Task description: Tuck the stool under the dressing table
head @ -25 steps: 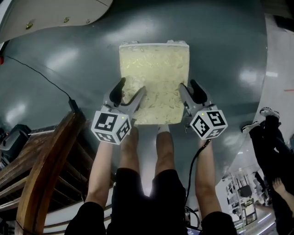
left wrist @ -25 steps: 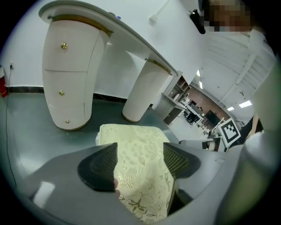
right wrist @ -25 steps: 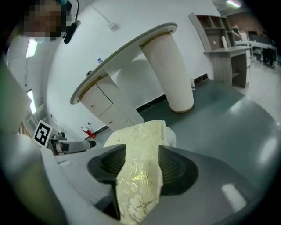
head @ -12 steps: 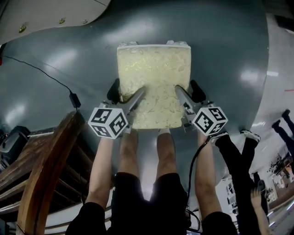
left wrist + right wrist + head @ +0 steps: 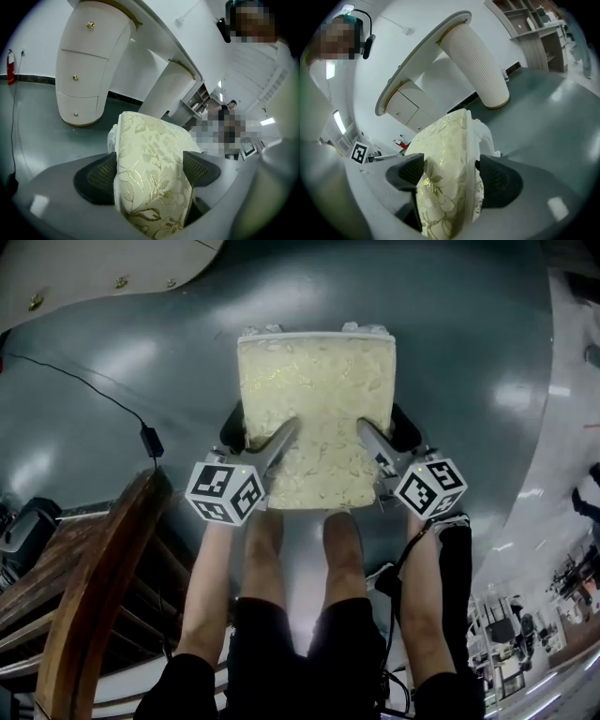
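The stool (image 5: pixel 314 418) is standing on the grey floor (image 5: pixel 469 381) right in front of the person's legs (image 5: pixel 300 549), cream floral seat facing up in the head view. It's sitting short of the dressing table (image 5: pixel 94 268), which is showing at that view's top-left corner w/ bare floor between the two, so it's not tucked under yet. In both gripper views the table's top is stretching across beyond the seat, w/ a drawer pedestal (image 5: pixel 86 70) w/ gold knobs on one end and a ribbed column (image 5: pixel 473 65) on the other.

The left gripper (image 5: pixel 261 427) is straddling the seat's left edge toward the near corner: one jaw is lying over the cushion top, the other going down the outside. Its jaws have just been closing a little, and in the left gripper view the seat is filling the gap, w/ both pads lying against the fabric, so it's gripping the stool.

The right gripper (image 5: pixel 384 429) is doing the same on the right edge, approx. level w/ the left one. Its jaws have just been opening wide; the right gripper view is showing the cushion and white seat frame between them, w/ one pad meeting the fabric and the other meeting the frame, so it's holding the stool too.

A black cable (image 5: pixel 84 385) is running across the floor left of the stool, and a wooden rail (image 5: pixel 94 577) is showing at lower left
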Available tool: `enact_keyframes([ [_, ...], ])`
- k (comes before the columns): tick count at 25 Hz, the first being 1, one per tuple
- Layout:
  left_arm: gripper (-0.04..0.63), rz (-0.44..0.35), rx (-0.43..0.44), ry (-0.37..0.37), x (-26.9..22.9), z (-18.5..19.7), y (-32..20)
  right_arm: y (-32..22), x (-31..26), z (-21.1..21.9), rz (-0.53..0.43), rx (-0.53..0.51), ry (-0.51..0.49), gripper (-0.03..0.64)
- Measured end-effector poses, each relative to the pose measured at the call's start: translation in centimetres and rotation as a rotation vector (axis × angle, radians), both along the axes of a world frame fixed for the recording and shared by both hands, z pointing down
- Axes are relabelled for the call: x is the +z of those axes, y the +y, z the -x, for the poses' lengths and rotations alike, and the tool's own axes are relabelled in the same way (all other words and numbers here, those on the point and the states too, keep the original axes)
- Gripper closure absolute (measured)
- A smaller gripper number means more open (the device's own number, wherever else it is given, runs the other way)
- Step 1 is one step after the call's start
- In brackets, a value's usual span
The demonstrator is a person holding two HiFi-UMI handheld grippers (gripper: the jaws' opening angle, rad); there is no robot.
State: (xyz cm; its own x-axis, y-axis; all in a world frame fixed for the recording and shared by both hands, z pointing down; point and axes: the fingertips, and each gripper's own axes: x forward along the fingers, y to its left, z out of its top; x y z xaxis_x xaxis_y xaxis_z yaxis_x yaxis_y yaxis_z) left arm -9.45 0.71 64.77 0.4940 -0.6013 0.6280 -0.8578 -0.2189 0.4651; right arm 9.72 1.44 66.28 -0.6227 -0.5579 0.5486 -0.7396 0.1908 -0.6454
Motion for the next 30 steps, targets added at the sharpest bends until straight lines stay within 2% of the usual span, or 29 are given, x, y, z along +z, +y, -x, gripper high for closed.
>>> enact_keyframes([
  [4,0.138,-0.023,0.001,-0.022,0.1,0.0,-0.1,-0.2,0.1,-0.1,-0.017,0.01,0.001,0.247],
  [7,0.121,-0.019,-0.035,-0.045,0.4,0.5,0.0,-0.1,0.3,-0.2,-0.024,0.019,0.009,0.244],
  [12,0.097,0.018,-0.077,-0.003,1.0,1.1,0.4,-0.1,0.4,-0.3,-0.01,0.03,0.009,0.216],
  [21,0.102,0.024,-0.036,0.071,1.5,0.6,0.1,-0.1,0.7,0.0,0.016,0.038,-0.066,0.216],
  [24,0.127,0.025,-0.016,0.105,1.6,0.3,0.0,-0.2,0.7,0.1,0.017,0.032,-0.084,0.216],
  [30,0.13,0.034,-0.021,0.137,1.6,0.2,0.1,-0.1,0.7,0.7,0.019,0.031,-0.113,0.218],
])
